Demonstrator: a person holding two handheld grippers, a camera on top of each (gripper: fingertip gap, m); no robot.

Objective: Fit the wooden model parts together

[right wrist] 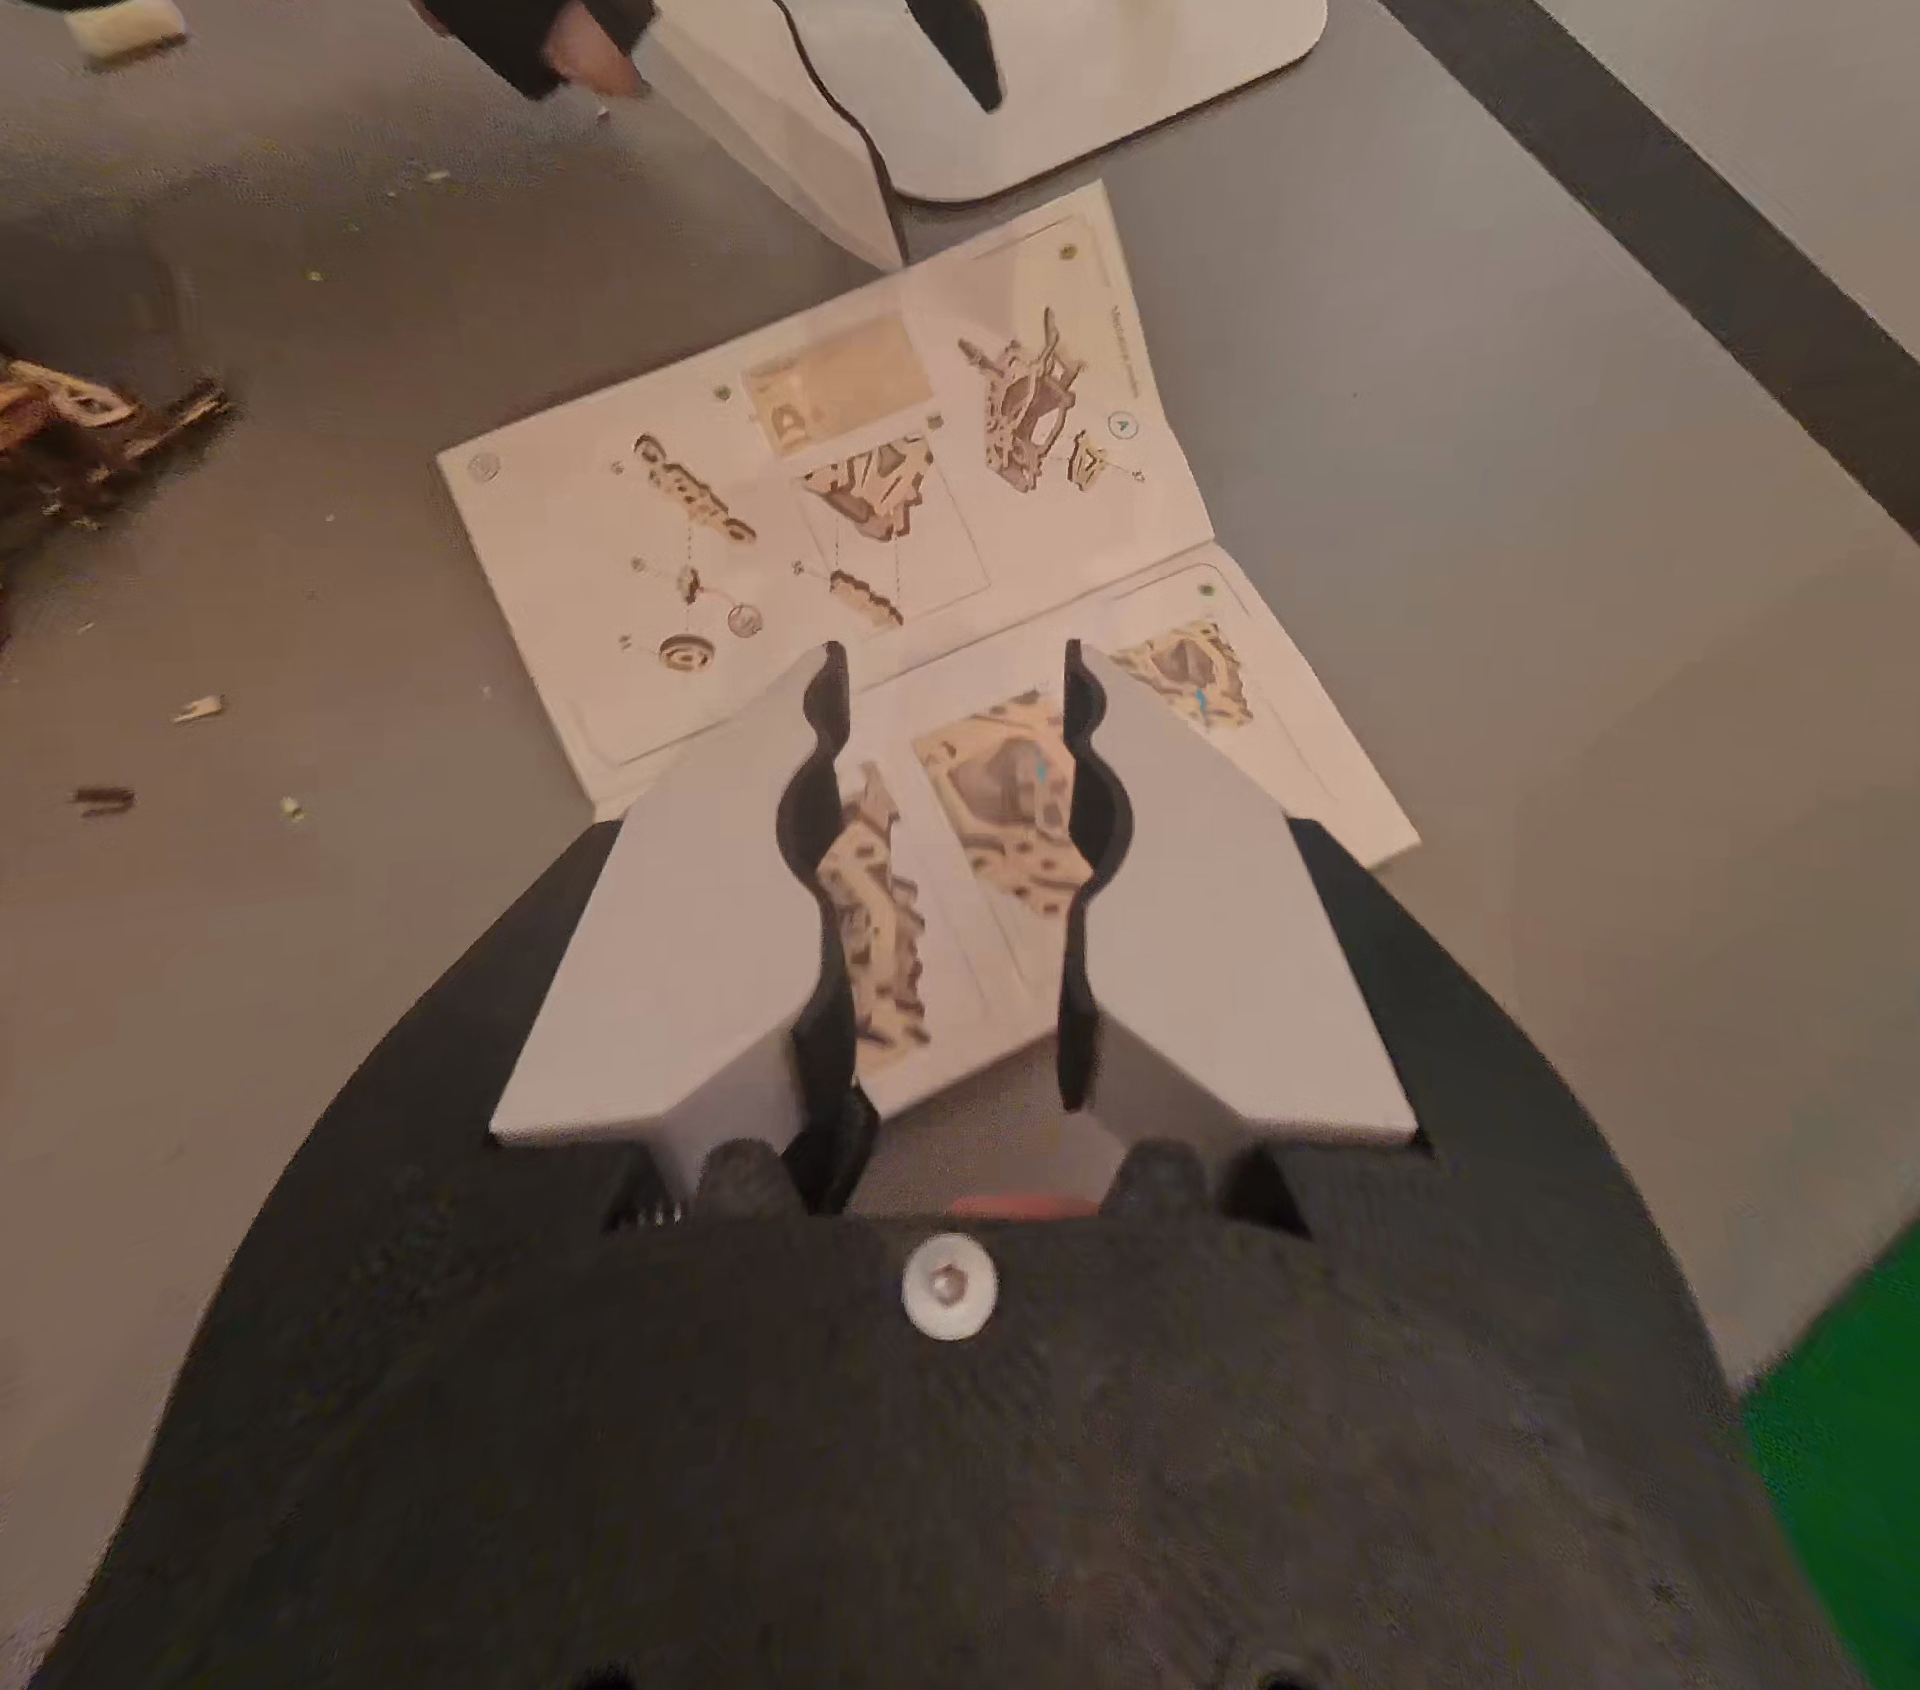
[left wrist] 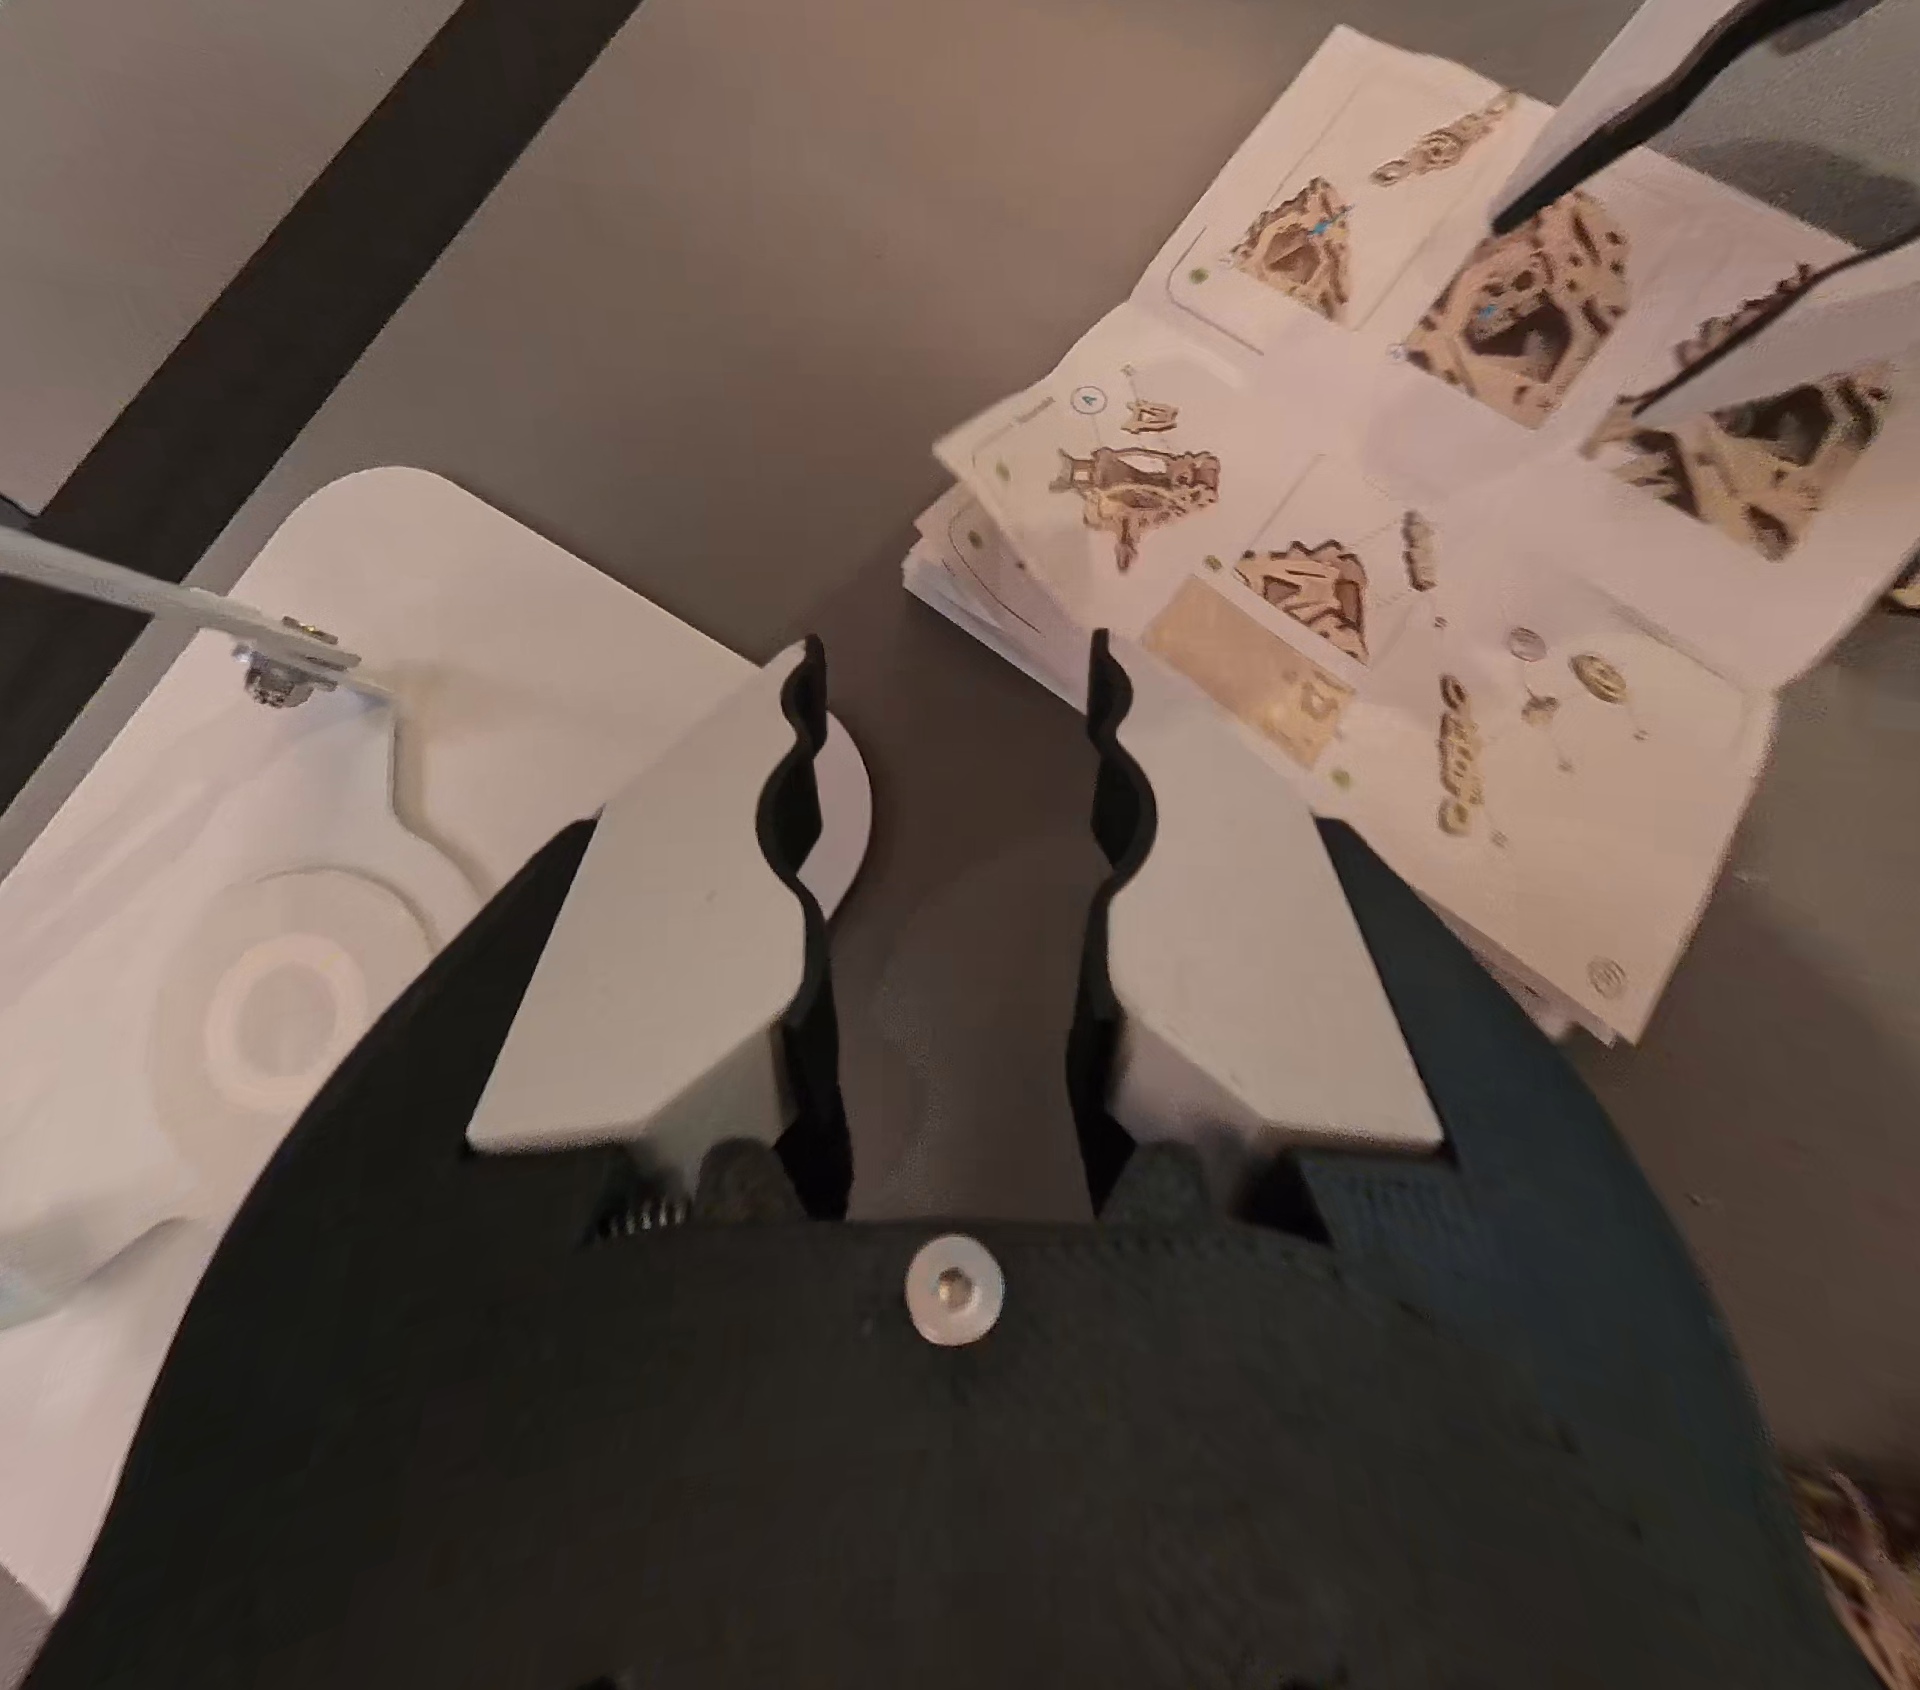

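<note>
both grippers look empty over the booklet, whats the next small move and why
Probably swing the left gripper toward the pile of wooden parts at the table's left edge. Both it and the right gripper are open and empty, hovering by the open instruction booklet; no part is in reach to fit yet.

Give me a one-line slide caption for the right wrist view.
Open right gripper hovering over the open instruction booklet on a grey table, empty, with the left gripper opposite.

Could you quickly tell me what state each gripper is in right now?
Left gripper: open, holding nothing, above the grey table.
Right gripper: open, holding nothing, over the instruction booklet.
</note>
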